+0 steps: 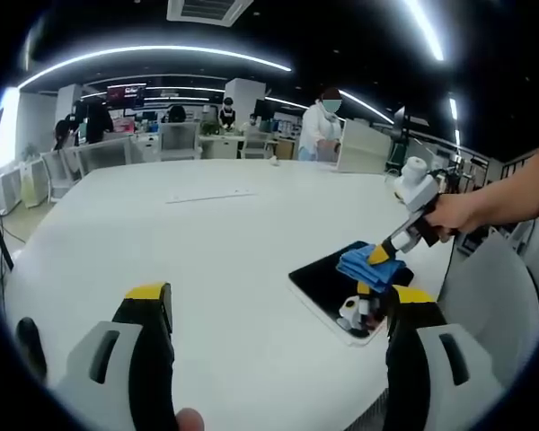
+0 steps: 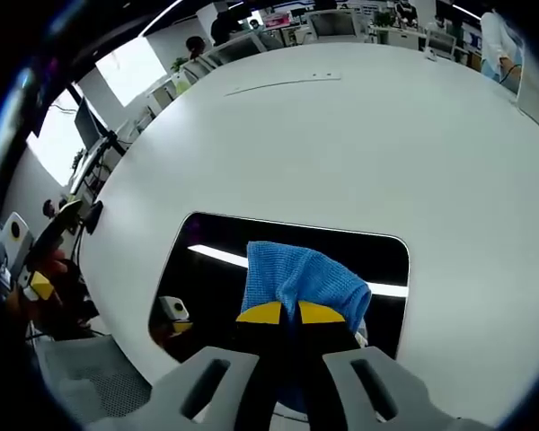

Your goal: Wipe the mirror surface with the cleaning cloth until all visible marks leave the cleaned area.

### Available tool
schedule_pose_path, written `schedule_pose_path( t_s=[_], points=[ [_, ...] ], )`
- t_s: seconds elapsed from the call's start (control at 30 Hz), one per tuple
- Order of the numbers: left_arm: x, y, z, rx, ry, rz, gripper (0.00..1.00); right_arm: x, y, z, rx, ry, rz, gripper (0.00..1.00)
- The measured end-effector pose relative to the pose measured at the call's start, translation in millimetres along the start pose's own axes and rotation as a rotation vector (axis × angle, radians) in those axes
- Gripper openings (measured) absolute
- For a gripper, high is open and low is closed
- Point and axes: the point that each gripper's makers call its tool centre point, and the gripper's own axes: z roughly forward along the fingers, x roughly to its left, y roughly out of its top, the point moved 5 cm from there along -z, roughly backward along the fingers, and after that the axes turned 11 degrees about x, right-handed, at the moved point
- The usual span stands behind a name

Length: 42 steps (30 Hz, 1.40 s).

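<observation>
White table [image 2: 359,144], open office; mirror [image 2: 207,269] near edge.

We see right gripper [image 2: 292,313] clamped on blue cloth [image 2: 301,278], pressing mirror [image 2: 207,260] near tabletop [image 2: 341,144] edge.

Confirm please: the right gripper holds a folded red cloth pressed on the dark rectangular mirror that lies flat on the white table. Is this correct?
Not quite: the cloth is blue, not red. In the right gripper view, the right gripper holds a folded blue cloth pressed on the dark rectangular mirror that lies flat on the white table. The left gripper view shows the same blue.
</observation>
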Motion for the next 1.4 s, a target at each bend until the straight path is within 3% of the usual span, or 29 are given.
schedule_pose_path(
  t_s=[1.4],
  points=[
    [-1.6,-1.6,-2,0.005,-0.002,0.014,0.99,17,-58.4,-15,0.006,0.060,0.035,0.00]
  ],
)
